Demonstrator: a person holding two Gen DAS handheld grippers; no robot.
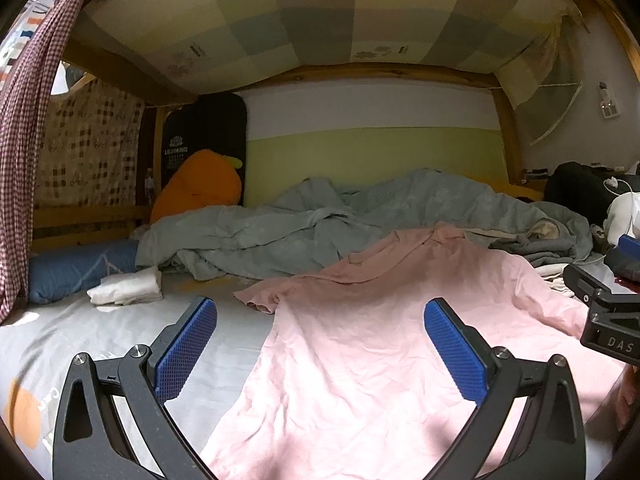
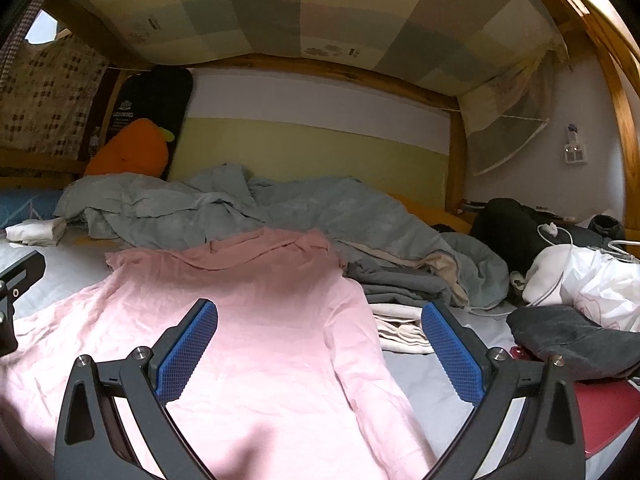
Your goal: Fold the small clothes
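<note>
pink shirt (image 2: 256, 320) lying limp, thin, light | left gripper (image 1: 320, 344), right gripper (image 2: 319, 344) both gaping, holding nothing | pinching hem corners looking best

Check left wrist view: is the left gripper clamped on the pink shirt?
No. The left gripper has its blue pads spread wide above the pink shirt, gripping no fabric.

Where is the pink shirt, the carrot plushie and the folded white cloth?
pink shirt (image 2: 256, 320), right wrist view, middle of its body.
carrot plushie (image 1: 200, 188), left wrist view, its orange body.
folded white cloth (image 1: 128, 286), left wrist view, its top face.
</note>
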